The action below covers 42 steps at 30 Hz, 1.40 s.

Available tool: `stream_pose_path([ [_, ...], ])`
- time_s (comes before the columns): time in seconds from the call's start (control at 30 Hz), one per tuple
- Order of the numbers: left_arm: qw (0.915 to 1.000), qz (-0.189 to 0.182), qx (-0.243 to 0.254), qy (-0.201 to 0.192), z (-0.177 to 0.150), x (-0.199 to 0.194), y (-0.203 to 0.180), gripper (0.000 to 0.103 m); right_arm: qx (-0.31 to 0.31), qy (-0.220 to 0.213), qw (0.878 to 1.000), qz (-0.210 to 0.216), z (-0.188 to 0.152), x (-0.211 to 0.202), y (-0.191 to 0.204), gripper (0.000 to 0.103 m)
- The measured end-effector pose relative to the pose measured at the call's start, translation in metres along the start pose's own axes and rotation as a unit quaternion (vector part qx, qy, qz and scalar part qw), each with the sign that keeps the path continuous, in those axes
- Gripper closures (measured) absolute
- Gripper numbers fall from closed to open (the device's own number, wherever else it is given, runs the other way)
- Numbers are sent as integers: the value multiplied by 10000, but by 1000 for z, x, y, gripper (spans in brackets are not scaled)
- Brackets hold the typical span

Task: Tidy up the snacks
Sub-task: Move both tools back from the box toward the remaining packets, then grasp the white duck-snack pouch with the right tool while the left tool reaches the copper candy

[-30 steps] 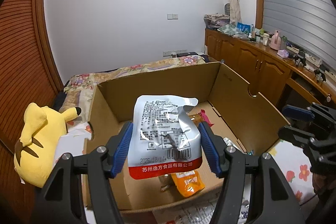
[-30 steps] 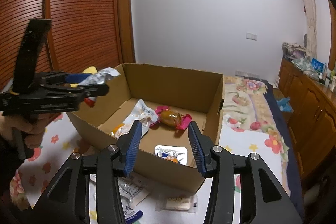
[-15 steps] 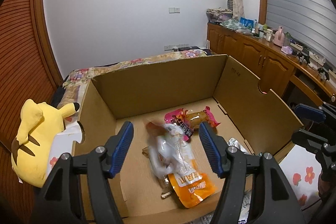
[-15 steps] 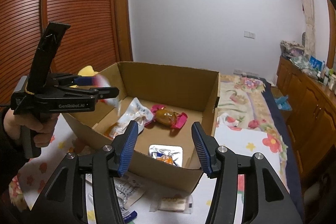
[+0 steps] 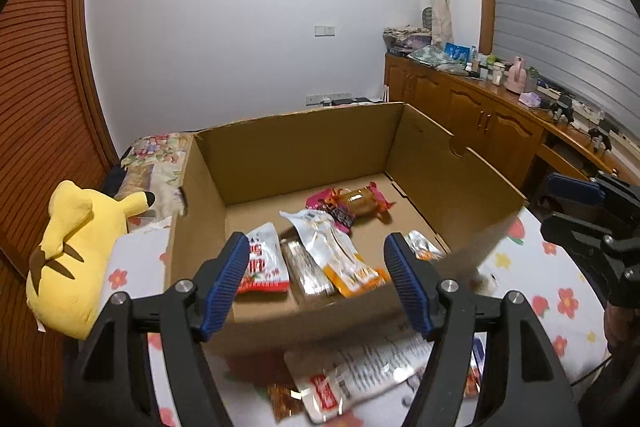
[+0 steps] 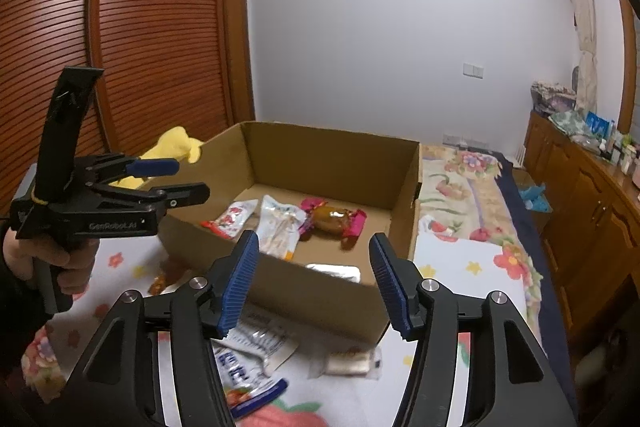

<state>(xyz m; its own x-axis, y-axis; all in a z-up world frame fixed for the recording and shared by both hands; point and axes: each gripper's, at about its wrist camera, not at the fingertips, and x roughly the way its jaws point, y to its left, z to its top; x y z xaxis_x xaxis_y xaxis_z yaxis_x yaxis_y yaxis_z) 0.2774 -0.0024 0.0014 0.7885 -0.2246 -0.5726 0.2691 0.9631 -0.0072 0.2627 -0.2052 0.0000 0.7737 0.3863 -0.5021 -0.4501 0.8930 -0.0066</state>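
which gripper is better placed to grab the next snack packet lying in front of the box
Either could, but left has a slight edge: the left gripper is open and empty, and the white packet lies just below its fingers, in front of the box. The right gripper is open too.

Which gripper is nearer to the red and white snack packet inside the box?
Left. The left gripper hangs open above the box's near wall, close to the red and white packet. The right gripper, also open, is at the box's other side, farther off.
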Motion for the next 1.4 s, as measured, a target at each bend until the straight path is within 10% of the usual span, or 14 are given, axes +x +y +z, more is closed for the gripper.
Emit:
stream_pose_path([
  [0.63,9996,-48,-123,264,-85,-40,7,31,101,524,9981,323,-52,-15,47,32],
  [1.4,9941,129,-126,1074,-149,-3,18,31,28,1525,9869,528,-102,60,63,42],
])
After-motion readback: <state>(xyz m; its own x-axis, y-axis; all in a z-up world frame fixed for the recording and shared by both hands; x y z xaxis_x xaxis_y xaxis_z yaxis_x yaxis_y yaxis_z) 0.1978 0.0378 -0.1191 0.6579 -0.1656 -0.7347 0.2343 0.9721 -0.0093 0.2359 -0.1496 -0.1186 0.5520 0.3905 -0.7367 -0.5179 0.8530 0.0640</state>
